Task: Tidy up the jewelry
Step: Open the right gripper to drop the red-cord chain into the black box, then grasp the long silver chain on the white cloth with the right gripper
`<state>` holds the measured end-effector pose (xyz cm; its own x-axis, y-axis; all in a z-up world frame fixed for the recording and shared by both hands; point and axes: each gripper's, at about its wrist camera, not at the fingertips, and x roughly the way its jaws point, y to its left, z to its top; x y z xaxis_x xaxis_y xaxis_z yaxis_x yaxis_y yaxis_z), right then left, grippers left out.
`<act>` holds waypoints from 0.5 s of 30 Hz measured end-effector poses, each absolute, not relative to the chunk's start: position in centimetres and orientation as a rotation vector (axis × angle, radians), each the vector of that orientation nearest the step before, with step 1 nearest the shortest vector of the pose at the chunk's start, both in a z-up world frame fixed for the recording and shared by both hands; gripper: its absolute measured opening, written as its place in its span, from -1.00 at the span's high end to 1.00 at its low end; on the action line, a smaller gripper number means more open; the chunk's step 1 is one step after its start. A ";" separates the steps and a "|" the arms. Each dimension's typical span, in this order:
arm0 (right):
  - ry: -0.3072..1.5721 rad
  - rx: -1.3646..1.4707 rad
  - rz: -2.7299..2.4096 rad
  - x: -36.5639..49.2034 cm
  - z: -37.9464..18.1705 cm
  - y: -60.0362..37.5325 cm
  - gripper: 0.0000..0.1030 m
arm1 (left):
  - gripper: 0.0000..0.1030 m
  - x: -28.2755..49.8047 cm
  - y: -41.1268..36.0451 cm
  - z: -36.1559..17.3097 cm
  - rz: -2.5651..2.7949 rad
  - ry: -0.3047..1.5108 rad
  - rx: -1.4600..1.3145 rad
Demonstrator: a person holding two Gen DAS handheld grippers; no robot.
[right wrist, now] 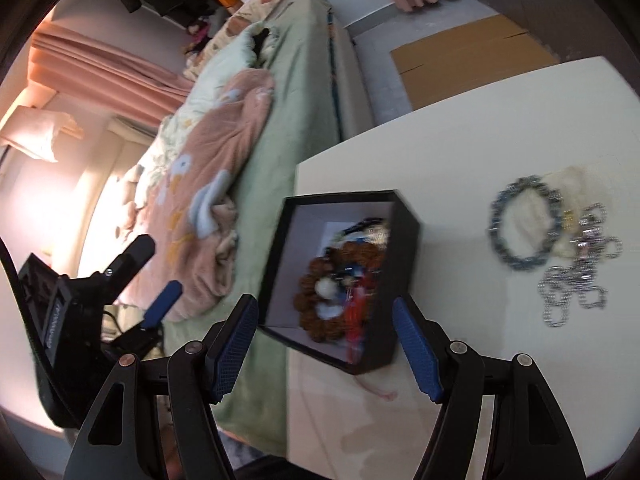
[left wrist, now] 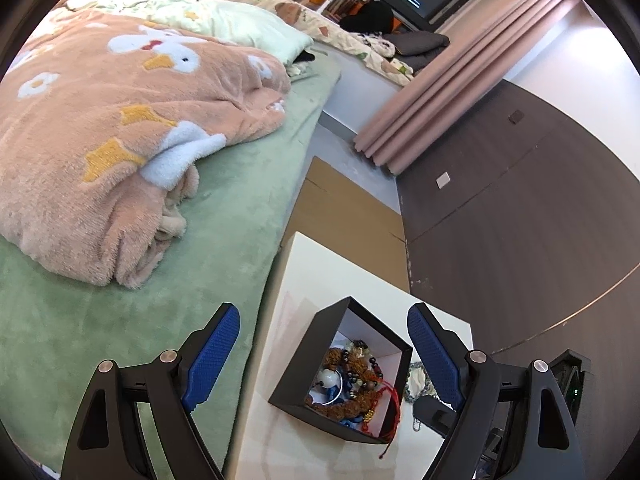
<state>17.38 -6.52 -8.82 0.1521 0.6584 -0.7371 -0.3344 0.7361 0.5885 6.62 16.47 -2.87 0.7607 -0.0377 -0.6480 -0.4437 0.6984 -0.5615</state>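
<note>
On the left lies the bed (left wrist: 224, 216), green plush under a folded pink fleece blanket (left wrist: 120, 140); the white table (right wrist: 460, 128) stands beside it, smooth and hard-edged. Near the table's bed-side edge sits the box (right wrist: 404, 280), black, stiff-walled, pale inside, heaped with jewelry (left wrist: 352, 380): knobbly brown beads, a white bead, red cord trailing over the rim. The left gripper (left wrist: 324, 356) hangs above the box, jaws wide and empty; the right gripper (right wrist: 326, 344) is likewise well open, holding nothing, with the box ahead between its fingers. Further right, well apart from the box toward the table's far edge, lie a blue-grey beaded bracelet (right wrist: 520, 224), a cream pouch (right wrist: 568, 184) and a silvery chain (right wrist: 576, 280). The step looks like reaching for loose pieces to box; next the right gripper likely needs to swing toward the bracelet and pinch its thin, slippery ring.
</note>
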 end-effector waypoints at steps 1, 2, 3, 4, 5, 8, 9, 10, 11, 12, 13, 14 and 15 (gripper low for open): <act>1.226 0.309 0.714 17.5 -8.7 -7.0 -0.36 | -0.67 6.7 16.3 -2.9 0.244 0.684 -0.774; 1.226 0.312 0.709 17.5 -8.6 -7.5 -0.36 | -0.67 6.7 16.2 -2.9 0.242 0.684 -0.771; 1.222 0.320 0.705 17.5 -8.5 -8.0 -0.36 | -0.67 6.7 16.0 -2.8 0.239 0.684 -0.766; 1.215 0.332 0.694 17.6 -8.4 -8.9 -0.36 | -0.67 6.8 15.8 -2.8 0.235 0.683 -0.758; 1.207 0.339 0.682 17.6 -8.2 -9.7 -0.36 | -0.67 6.9 15.4 -2.7 0.227 0.681 -0.746; 1.175 0.352 0.613 18.2 -7.5 -12.5 -0.36 | -0.67 7.3 14.2 -2.4 0.201 0.681 -0.708; 1.170 0.356 0.596 18.4 -7.3 -13.0 -0.36 | -0.67 7.4 13.7 -2.4 0.187 0.680 -0.695; 1.164 0.368 0.572 18.6 -7.1 -14.2 -0.36 | -0.67 7.6 13.2 -2.3 0.173 0.680 -0.684; 1.161 0.373 0.558 18.6 -7.0 -14.9 -0.36 | -0.63 7.8 12.5 -2.3 0.157 0.681 -0.670; 1.159 0.376 0.540 18.7 -6.9 -15.7 -0.36 | -0.59 8.0 11.9 -2.2 0.141 0.684 -0.656; 1.159 0.375 0.520 18.8 -6.9 -16.6 -0.36 | -0.53 8.3 11.2 -2.2 0.120 0.691 -0.640; 1.160 0.371 0.505 18.9 -6.9 -17.1 -0.36 | -0.49 8.5 10.6 -2.2 0.105 0.697 -0.629; 1.160 0.365 0.489 18.8 -6.8 -17.8 -0.36 | -0.47 8.8 10.0 -2.2 0.086 0.704 -0.617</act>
<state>18.77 -17.77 -6.85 0.3144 0.5438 -0.7781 -0.1773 0.8389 0.5147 8.83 9.97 -2.17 0.7665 -0.1272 -0.6295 -0.2757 0.8201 -0.5015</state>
